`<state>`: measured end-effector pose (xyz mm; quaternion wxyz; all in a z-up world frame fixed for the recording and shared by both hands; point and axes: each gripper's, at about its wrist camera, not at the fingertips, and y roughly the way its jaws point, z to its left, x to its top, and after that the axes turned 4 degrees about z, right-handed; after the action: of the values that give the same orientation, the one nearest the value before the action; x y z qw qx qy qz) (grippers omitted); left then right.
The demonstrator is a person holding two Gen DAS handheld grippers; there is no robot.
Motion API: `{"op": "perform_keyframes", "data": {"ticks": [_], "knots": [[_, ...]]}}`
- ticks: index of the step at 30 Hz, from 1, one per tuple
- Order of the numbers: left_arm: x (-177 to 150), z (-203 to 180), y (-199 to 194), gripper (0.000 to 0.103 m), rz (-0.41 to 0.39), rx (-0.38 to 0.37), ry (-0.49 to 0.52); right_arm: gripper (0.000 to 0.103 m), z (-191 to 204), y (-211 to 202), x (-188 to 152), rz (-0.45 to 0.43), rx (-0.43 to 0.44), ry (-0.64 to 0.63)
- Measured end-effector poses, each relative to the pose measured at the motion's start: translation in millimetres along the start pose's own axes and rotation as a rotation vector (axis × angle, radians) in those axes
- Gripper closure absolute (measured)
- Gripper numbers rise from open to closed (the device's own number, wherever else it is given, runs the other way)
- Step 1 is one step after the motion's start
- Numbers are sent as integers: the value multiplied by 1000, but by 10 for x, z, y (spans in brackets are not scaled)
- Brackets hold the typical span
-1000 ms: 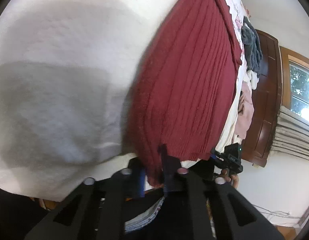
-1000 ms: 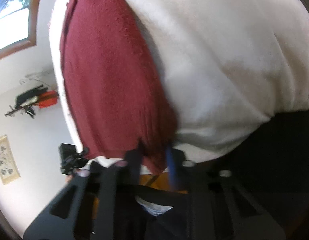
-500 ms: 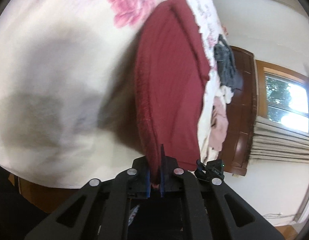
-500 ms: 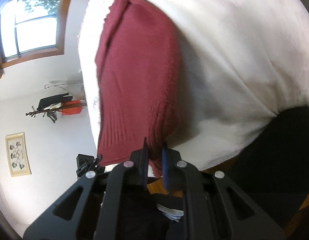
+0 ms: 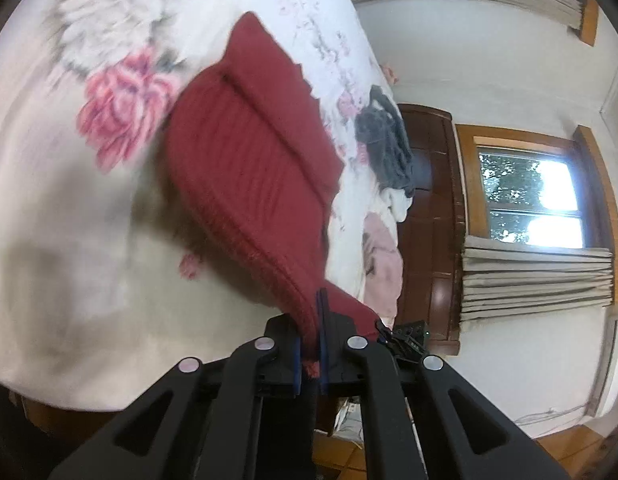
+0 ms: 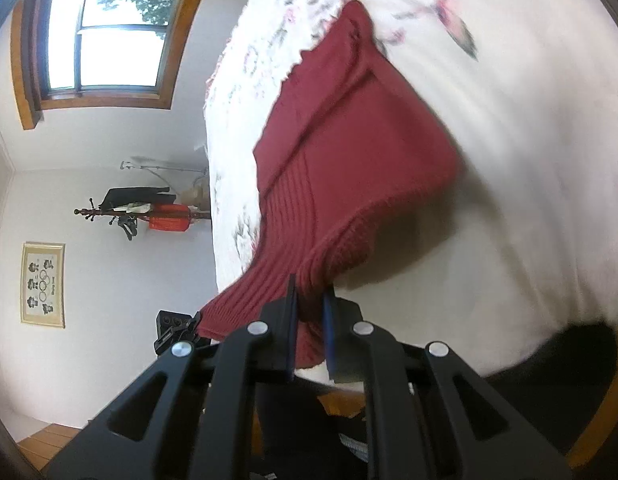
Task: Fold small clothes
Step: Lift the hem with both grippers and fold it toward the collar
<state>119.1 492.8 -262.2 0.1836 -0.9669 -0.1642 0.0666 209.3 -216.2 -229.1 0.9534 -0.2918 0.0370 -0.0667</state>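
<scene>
A dark red ribbed knit garment (image 5: 253, 168) lies across a white bedspread with pink flowers (image 5: 69, 200). My left gripper (image 5: 309, 344) is shut on one corner of its ribbed hem, lifted off the bed. In the right wrist view the same red garment (image 6: 349, 152) stretches away from me, and my right gripper (image 6: 311, 320) is shut on the other hem corner. The hem hangs taut between the two grippers. The far end of the garment still rests on the bedspread (image 6: 529, 160).
A pile of other clothes, dark grey (image 5: 385, 148) and pale pink (image 5: 383, 264), sits at the far edge of the bed by a dark wooden headboard (image 5: 433, 216). A coat stand (image 6: 141, 212) and windows (image 6: 109, 36) line the walls beyond the bed.
Both grippers have lifted and pulled back with the hem, raising the near end of the red garment off the bed. More of the flowered bedspread and room now shows.
</scene>
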Motion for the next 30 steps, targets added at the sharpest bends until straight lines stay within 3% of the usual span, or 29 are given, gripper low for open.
{"op": "perform_keyframes", "data": {"ticks": [7,13,23,30], "knots": [[575,-204,78,97,-23,-6,-6,94,295,45,613,-24,-25,-35],[1139,-202,256,97,-32,12,-27,94,314,216,1142,-32,-63,-16],[2016,101,679,97,-13,121,-94,94,148,695,1888,-2,-138,27],[2418,382,994,97,21,197,-126,93,-197,1053,2248,15,-169,99]]}}
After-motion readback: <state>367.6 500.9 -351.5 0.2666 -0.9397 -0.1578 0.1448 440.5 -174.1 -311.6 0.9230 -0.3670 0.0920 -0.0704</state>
